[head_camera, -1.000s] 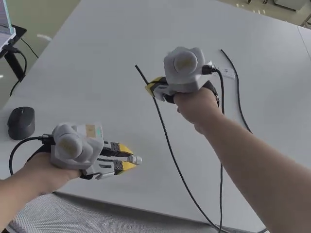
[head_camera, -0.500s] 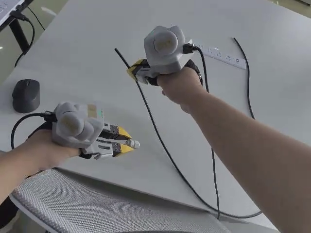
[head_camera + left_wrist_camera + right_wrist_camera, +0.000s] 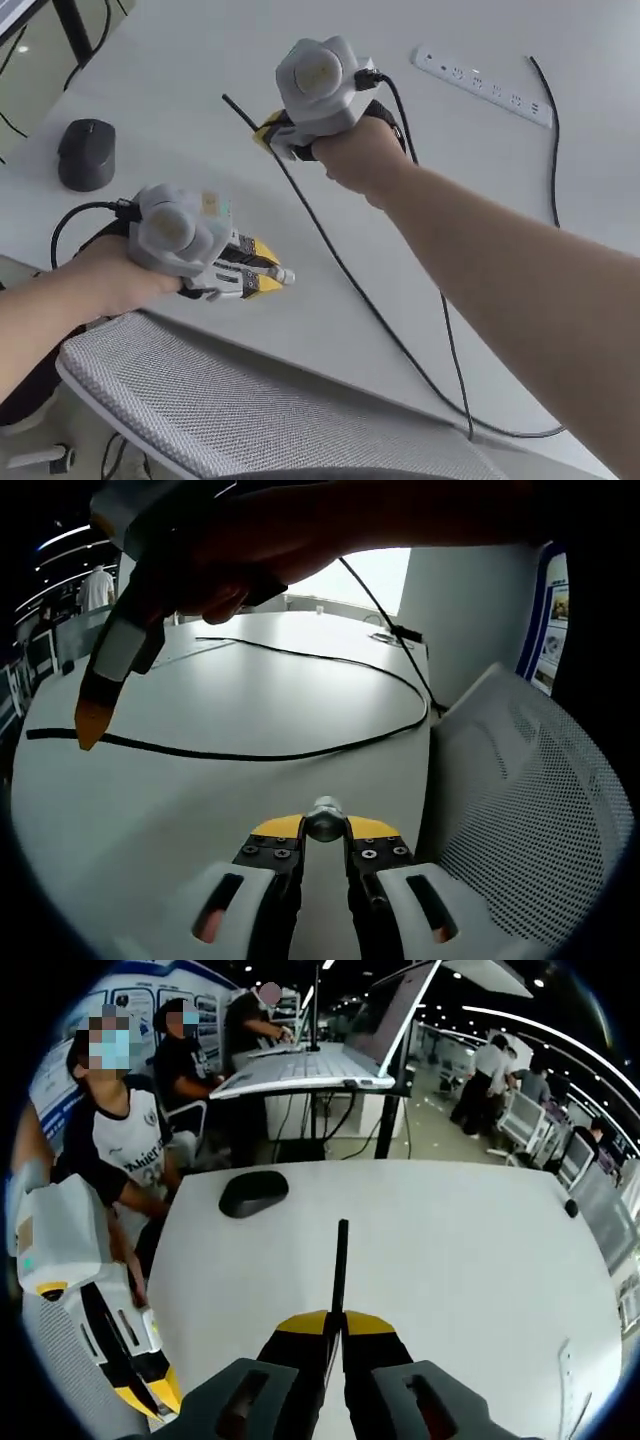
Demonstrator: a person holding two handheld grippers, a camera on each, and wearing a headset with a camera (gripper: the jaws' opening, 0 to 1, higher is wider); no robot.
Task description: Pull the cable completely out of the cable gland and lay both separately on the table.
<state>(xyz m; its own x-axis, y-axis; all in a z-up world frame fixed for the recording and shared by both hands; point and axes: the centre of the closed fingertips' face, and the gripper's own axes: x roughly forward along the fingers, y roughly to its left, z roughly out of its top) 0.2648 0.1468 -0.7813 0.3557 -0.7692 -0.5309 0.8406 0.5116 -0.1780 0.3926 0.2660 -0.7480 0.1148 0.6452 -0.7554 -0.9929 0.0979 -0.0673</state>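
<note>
1. Right of the black computer mouse (image 3: 86,153) that sits on the wide white table (image 3: 180,60), the left gripper (image 3: 268,280) hangs just above the table top. Its fingers are pinched tight on the small round silver cable gland (image 3: 323,819).
2. Also to the right of the mouse, but farther back, the right gripper (image 3: 337,1322) is held up over the table. Its fingers are squeezed narrow on the thin black cable (image 3: 341,1250), close to the cable's end. A short bit of the end sticks out and points toward the mouse.
3. The rest of the cable runs away from the mouse, across the table and down over the front edge.
4. The gland and the cable are well apart, with nothing joining them. So the pulling-out part looks done.
5. Both things are held up in the air. What looks left is to put the gland down on the table, put the cable down too, and keep them apart.
</note>
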